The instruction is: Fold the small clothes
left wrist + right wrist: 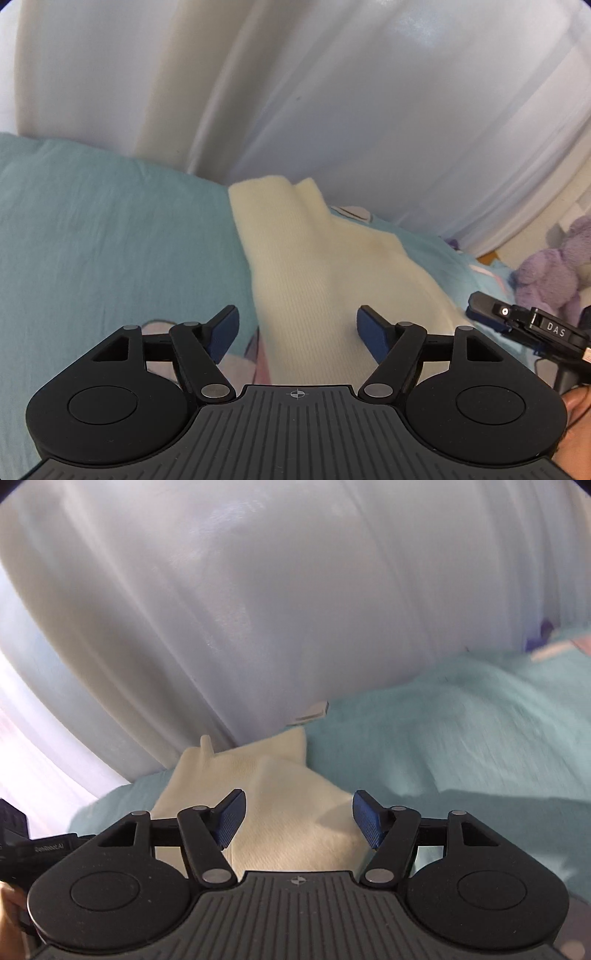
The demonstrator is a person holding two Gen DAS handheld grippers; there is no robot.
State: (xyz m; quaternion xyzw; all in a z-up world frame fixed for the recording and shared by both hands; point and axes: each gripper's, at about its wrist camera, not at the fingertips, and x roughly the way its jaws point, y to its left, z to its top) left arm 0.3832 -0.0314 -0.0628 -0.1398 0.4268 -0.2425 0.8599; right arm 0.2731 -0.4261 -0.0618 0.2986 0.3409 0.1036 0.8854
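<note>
White curtain (332,92) behind, teal bedsheet (92,229) underneath; bed serves as work surface. Cream knit garment (295,266) laid on sheet, running away from both cameras toward curtain. Left gripper (297,334) poised over near end of garment, jaws apart, nothing between them. Right gripper (297,819) likewise over cream cloth, jaws apart, holding nothing. Right gripper body also visible at right edge of left view.

Step, by judgement: approach before a grasp; a raised fold ridge visible in right view, so perhaps partly folded, not certain. Next move likely calls for lowering each set of jaws onto a near edge or corner and pinching a single layer without dragging sheet.

Hidden or unclear: near hem of garment covered by gripper bodies; garment type undetermined; contact with cloth not determinable. Purple plush toy (550,273) at far right, blurred. Patterned patch on sheet under left gripper, unreadable.
</note>
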